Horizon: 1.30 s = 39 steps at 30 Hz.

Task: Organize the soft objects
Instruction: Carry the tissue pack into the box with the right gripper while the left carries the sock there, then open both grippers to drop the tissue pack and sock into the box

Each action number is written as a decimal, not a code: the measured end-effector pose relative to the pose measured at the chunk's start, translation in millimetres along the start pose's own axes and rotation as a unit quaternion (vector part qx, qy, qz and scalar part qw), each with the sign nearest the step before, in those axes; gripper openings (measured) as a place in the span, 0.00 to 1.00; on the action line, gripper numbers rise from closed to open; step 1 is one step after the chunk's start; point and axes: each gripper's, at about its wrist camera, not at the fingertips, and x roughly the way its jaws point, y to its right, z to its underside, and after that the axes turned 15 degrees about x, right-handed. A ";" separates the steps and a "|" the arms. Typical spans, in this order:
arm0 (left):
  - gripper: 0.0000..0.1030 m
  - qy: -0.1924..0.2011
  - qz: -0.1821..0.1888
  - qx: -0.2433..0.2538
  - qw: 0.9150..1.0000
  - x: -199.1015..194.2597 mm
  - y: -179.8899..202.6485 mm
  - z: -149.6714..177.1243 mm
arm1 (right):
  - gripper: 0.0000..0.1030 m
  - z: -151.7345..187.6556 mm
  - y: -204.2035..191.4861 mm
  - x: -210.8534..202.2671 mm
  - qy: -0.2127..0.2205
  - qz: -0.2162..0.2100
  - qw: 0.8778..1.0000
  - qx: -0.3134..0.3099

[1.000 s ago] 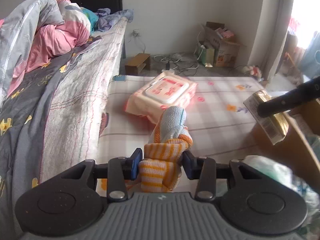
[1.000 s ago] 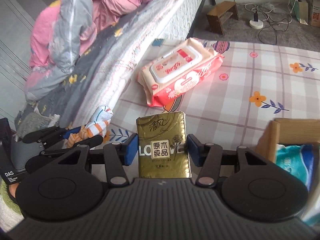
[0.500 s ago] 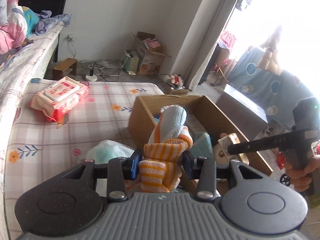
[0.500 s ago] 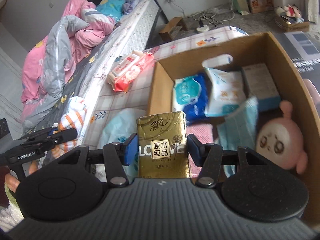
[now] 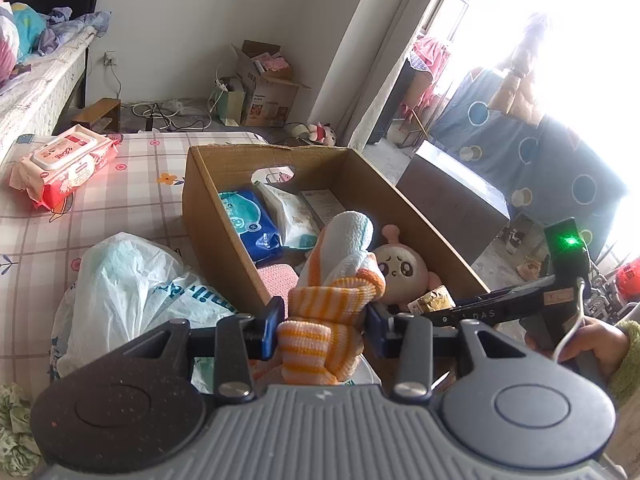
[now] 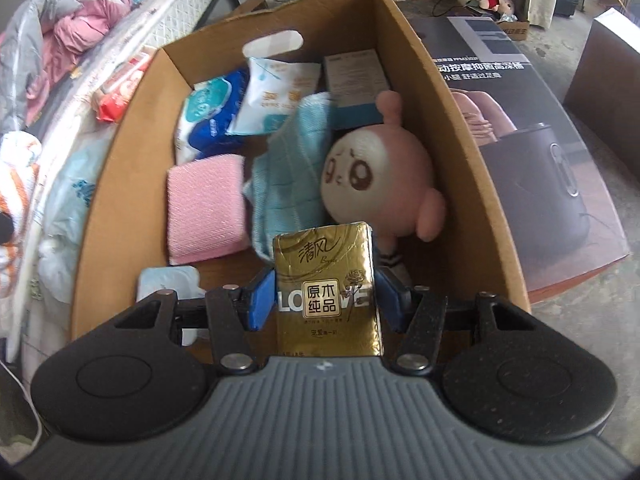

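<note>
Low in the frame, our left gripper (image 5: pixel 322 322) clamps a soft, light sock bundle (image 5: pixel 334 296) mid-body; our right gripper (image 6: pixel 325 298) squeezes a crushable tissue pack (image 6: pixel 326 290) above the box (image 6: pixel 108 200).

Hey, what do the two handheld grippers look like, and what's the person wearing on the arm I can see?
Both the left gripper and right gripper have blue finger pads, black arms with silver screws, and a ribbed grey body. On the right one's handle a green light glows, with a white cable alongside. The sleeve is fuzzy olive green.
</note>
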 end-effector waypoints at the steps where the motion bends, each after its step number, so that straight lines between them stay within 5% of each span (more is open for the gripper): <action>1: 0.42 -0.002 0.001 0.002 1.000 1.7 3.0 0.5 | 0.53 -0.4 2.4 3.8 -0.003 0.020 1.000 -0.009; 6: 0.42 -0.014 0.007 0.003 1.000 14.4 10.8 -1.6 | 0.67 1.9 -1.1 7.9 0.009 0.068 0.996 -0.052; 16: 0.44 -0.057 0.001 -0.018 0.998 74.1 31.1 -21.8 | 0.71 15.6 29.2 -45.3 0.058 -0.064 0.995 0.050; 23: 0.45 -0.083 -0.040 -0.095 0.991 124.8 35.5 -24.5 | 0.73 31.2 46.6 -60.3 0.064 -0.102 0.988 0.094; 26: 0.51 -0.093 -0.007 -0.132 0.987 137.0 35.9 -16.5 | 0.74 32.5 53.0 -56.5 0.060 -0.102 0.987 0.107; 31: 0.58 -0.089 0.000 -0.114 0.989 130.3 43.8 -12.1 | 0.74 33.2 56.4 -54.2 0.061 -0.113 0.985 0.117; 39: 0.60 -0.021 -0.028 -0.059 0.998 73.0 42.0 -25.9 | 0.74 21.3 43.1 -55.5 0.070 -0.145 0.981 0.107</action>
